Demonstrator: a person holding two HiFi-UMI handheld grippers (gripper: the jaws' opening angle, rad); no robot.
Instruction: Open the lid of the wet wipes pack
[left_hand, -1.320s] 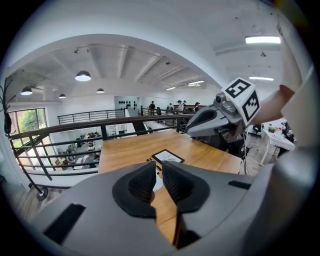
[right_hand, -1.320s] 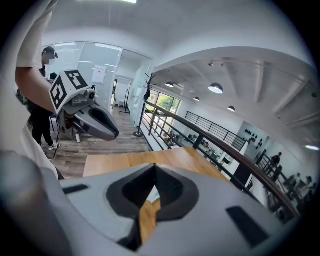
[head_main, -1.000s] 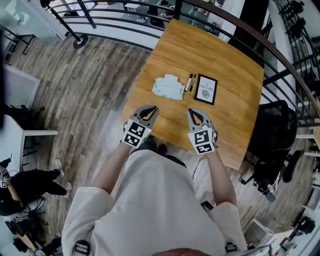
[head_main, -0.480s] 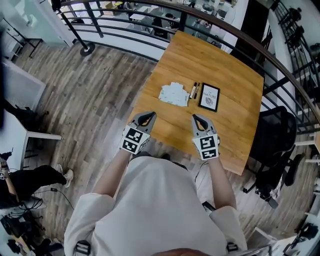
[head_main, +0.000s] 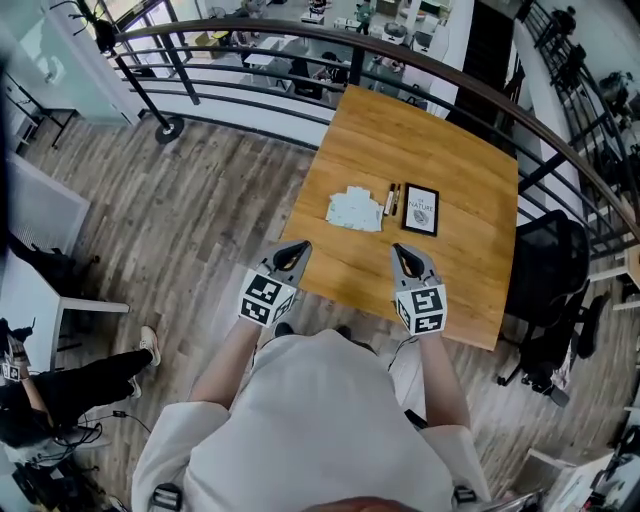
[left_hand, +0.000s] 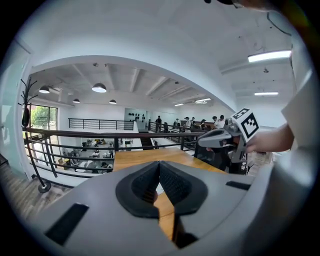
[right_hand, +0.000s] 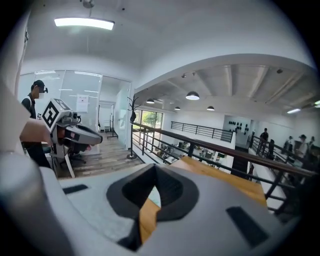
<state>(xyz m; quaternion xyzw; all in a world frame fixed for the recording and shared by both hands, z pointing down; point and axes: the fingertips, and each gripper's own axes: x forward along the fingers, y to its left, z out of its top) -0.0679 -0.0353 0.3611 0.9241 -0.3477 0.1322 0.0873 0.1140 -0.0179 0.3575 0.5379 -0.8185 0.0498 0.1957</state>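
Observation:
The wet wipes pack (head_main: 355, 209), white with pale green print, lies flat near the middle of the wooden table (head_main: 440, 140). Nothing touches it. My left gripper (head_main: 296, 248) hovers over the table's near left edge, shut and empty, well short of the pack. My right gripper (head_main: 401, 251) hovers over the near edge to the right, its tips together with nothing between them. In the left gripper view the jaws (left_hand: 159, 165) meet in front of the tabletop. The right gripper view shows the same for its jaws (right_hand: 154, 169). Both hide most of the pack.
Two pens (head_main: 392, 199) and a black "NATURE" card (head_main: 420, 210) lie just right of the pack. A black railing (head_main: 300, 60) curves behind the table. A black office chair (head_main: 545, 270) stands to the right. A person's legs (head_main: 70, 385) show at the lower left.
Both grippers have lifted and now sit higher over the table's near edge. The head camera has risen too, so the table looks smaller. The things on the table have not moved.

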